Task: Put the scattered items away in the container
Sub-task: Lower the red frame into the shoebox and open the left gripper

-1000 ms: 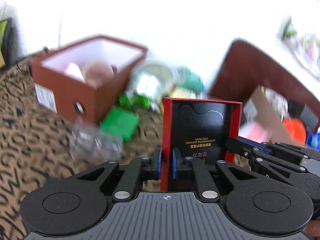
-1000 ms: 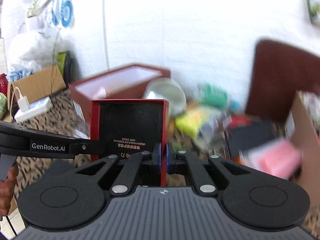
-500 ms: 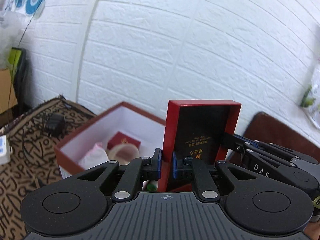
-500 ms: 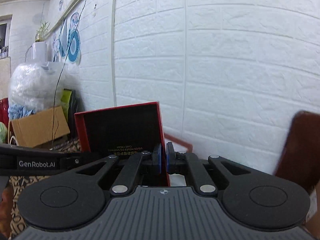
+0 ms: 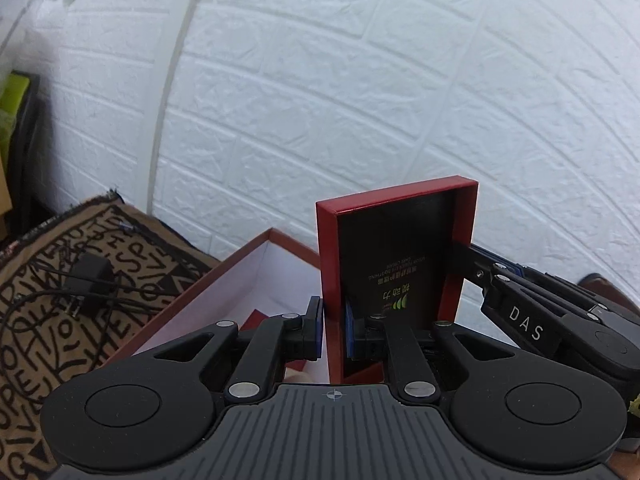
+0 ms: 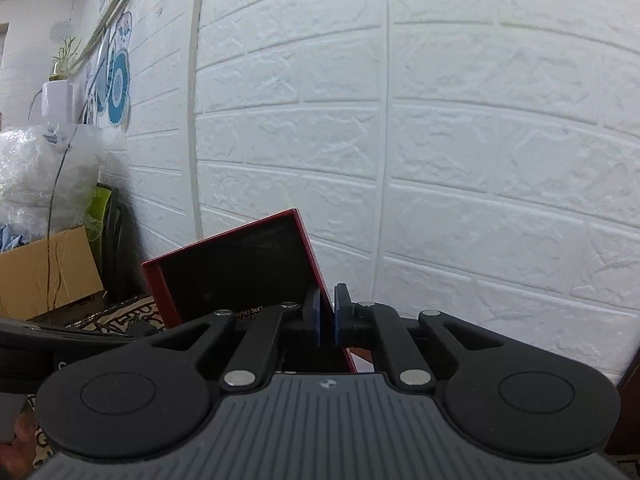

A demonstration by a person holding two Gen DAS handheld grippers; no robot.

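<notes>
1. Both tools grip the same item: the left tool (image 5: 334, 330) is clenched on the left wall of the red tray-like box (image 5: 396, 264), and the right tool (image 6: 327, 320) is clenched on its right wall, so the box is carried between them, upright with its black inside facing the cameras

2. The box hangs in the air just above the near side of the container (image 5: 224, 292), a red-walled carton with a white inside; it is not yet in it

3. At least one small red item (image 5: 256, 318) already lies in the container, though the left tool hides most of the inside, so the count cannot be told

4. By this judgement the task is partway: this box has yet to be lowered and let go, and any other scattered items are out of view here

5. The tabletop carries a brown cloth with black lettering (image 5: 52, 280), on which a black charger with its cable (image 5: 90, 276) lies

6. Behind is a white brick-pattern wall (image 6: 440, 140) with a blue decal; a cardboard box (image 6: 44, 276) and a bundle of clear plastic wrap (image 6: 36, 172) stand to the left
</notes>
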